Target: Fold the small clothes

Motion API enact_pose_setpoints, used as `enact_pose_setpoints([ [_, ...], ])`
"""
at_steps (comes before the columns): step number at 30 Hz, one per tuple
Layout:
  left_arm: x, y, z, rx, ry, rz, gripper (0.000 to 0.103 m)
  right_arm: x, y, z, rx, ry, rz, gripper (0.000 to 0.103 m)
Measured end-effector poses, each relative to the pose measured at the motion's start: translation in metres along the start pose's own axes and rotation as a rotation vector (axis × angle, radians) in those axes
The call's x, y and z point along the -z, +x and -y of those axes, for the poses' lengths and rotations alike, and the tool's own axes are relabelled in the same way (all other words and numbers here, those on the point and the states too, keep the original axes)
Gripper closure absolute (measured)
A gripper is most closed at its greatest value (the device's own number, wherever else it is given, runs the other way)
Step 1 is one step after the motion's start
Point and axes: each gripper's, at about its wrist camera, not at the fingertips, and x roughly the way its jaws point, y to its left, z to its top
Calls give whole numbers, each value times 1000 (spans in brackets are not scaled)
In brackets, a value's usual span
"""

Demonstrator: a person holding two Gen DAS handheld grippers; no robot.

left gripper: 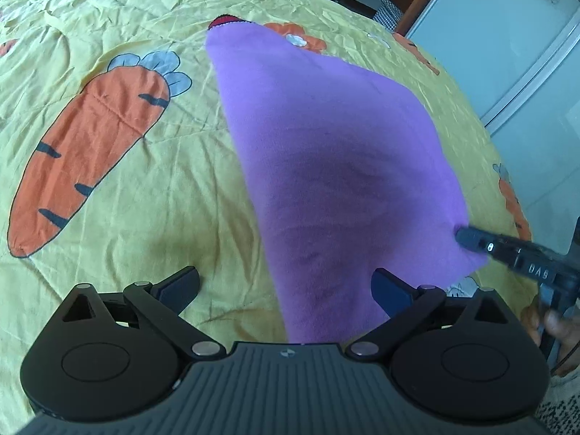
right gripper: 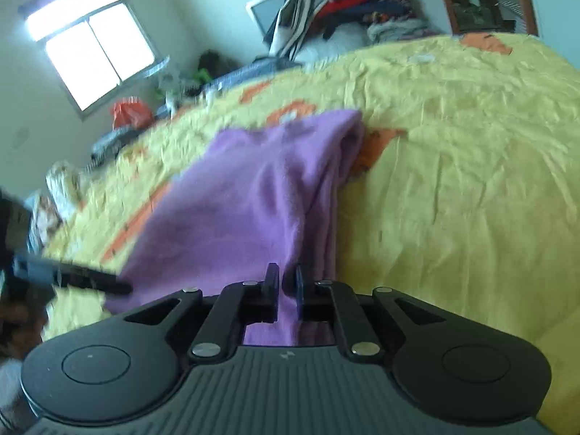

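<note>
Purple fleece garment, soft and already doubled over, is lying on the yellow carrot-printed bedsheet with its long axis running away from both tools, narrowing toward a far end where a red trim is showing. Its near edge is sitting between the widely parted pads of the left black two-finger gripper, which is gripping nothing, so that corner is the one nearest the left hand. The right black two-finger gripper is pinching the other near corner, jaws closed to a narrow slit on the cloth. One garment and two grippers are showing; printed carrots are numbering several, one large one lying left of the garment.
</note>
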Motion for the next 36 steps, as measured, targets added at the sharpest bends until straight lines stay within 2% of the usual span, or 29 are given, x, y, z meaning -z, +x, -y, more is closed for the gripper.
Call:
enact_pose_setpoints([
  [1, 0, 1, 1, -3, 3, -2, 1, 1, -1, 2, -13, 6, 3, 95],
  [2, 0, 2, 3, -8, 12, -4, 1, -1, -2, 2, 3, 0, 3, 101],
  [3, 0, 3, 6, -15, 26, -5, 1, -3, -6, 1, 47, -21, 10, 101],
  [5, 2, 3, 10, -24, 46, -8, 1, -7, -12, 7, 72, -23, 8, 101],
  [7, 4, 3, 11, -16, 53, -13, 1, -9, -10, 14, 65, -6, -13, 99],
  [8, 5, 3, 12, -15, 53, -15, 1, -13, -10, 18, 44, 23, -3, 93],
  [10, 6, 1, 10, -8, 39, -18, 1, -25, -15, 24, 28, 83, 66, 58],
  [11, 6, 0, 10, -6, 35, -19, 1, -32, -17, 26, 2, 108, 112, 17],
  [12, 7, -1, 10, -6, 34, -20, 1, -39, -16, 28, -25, 119, 150, 6],
  [14, 7, -1, 9, -6, 28, -21, 1, -56, -3, 33, -46, 141, 160, 8],
  [16, 8, -2, 8, -3, 19, -21, 1, -68, 11, 42, -67, 172, 169, 35],
  [17, 9, -3, 8, 0, 15, -20, 1, -74, 19, 47, -94, 193, 155, 69],
  [18, 9, -4, 8, 4, 10, -19, 1, -77, 27, 51, -119, 217, 142, 81],
  [21, 12, -5, 9, 14, 13, -24, 1, -78, 41, 65, -181, 305, 122, 81],
  [26, 12, -3, 10, 8, 29, -28, 0, -77, 53, 69, -214, 353, 112, 80],
  [28, 12, -3, 11, 8, 30, -28, 0, -78, 58, 66, -204, 336, 105, 81],
  [30, 10, -2, 11, 13, 25, -27, 0, -77, 58, 59, -192, 302, 98, 99],
  [33, 7, 0, 12, 12, 31, -30, 0, -80, 54, 52, -145, 267, 110, 100],
  [36, 6, 0, 14, 9, 39, -33, 1, -91, 36, 43, -97, 219, 172, 100],
])
